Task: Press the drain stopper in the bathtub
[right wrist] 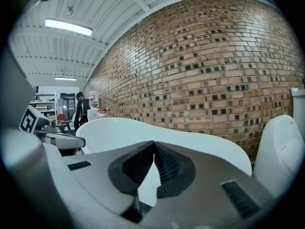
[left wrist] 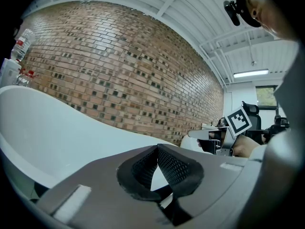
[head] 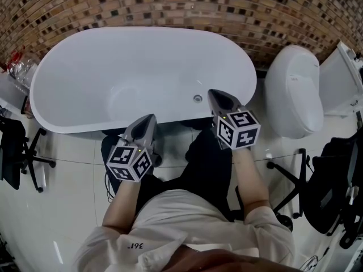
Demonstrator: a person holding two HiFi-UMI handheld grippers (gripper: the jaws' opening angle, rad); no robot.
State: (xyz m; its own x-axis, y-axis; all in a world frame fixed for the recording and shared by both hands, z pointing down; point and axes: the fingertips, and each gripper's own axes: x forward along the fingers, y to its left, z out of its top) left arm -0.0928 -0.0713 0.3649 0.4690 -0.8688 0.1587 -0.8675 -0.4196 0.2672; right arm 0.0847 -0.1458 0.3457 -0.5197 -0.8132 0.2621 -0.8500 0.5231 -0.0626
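The white oval bathtub lies below me, with the small round metal drain stopper on its floor near the front wall. My right gripper is shut and hovers over the tub's front rim, just right of the stopper and above it. Shut as well, my left gripper is held outside the rim, further left and back from the stopper. In the left gripper view the jaws meet at the tips with nothing between them. The right gripper's jaws also touch at the tips, empty. Neither gripper view shows the stopper.
A brick wall runs behind the tub. A white toilet stands to the right. Black office chairs stand at both sides on the white tiled floor. Bottles sit at the tub's far left end.
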